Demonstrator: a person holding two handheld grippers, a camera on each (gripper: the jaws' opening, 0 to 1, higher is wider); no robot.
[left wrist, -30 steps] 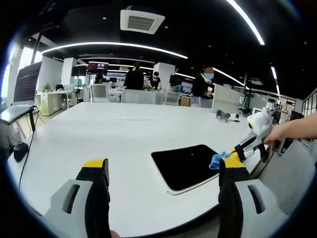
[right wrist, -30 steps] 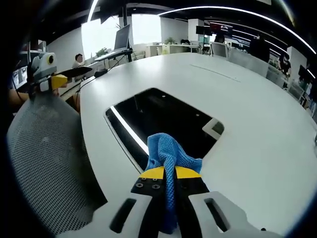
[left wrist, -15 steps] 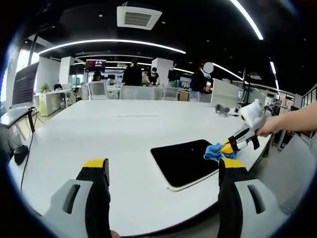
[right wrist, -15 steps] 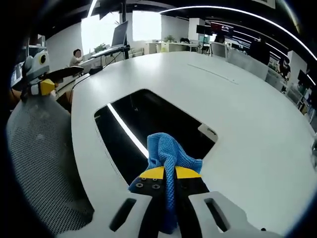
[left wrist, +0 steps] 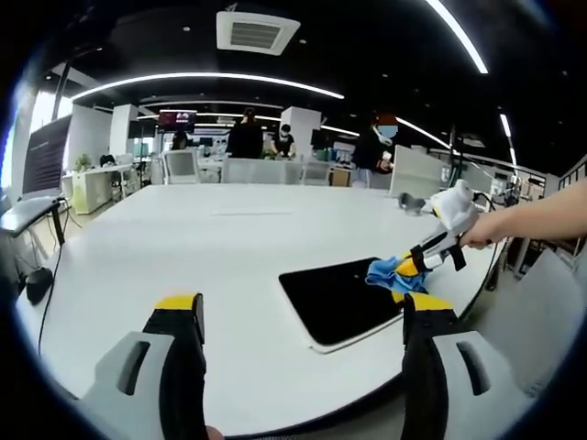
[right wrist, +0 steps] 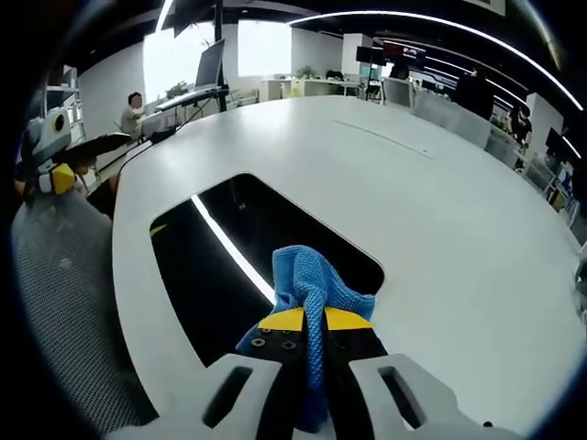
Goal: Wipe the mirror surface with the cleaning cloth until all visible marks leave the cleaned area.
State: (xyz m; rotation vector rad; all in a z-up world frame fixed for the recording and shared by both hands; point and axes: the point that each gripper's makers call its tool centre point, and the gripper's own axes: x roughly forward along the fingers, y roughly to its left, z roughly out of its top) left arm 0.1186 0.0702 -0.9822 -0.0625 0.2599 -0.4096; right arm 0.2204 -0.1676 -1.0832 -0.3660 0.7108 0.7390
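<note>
Right gripper view – right gripper (right wrist: 307, 321) pinching blue cloth (right wrist: 310, 280) over mirror (right wrist: 238, 247) | left gripper (left wrist: 298, 316) spread

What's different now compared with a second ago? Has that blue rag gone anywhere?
The right claw, gripping the blue cloth, has carried it from the near edge of the mirror inward over its dark surface; in the right gripper view more of the mirror lies beneath the cloth. Nothing was picked up or released. The left claw has stayed open and idle above the white table, and the mirror lies where it was.
</note>
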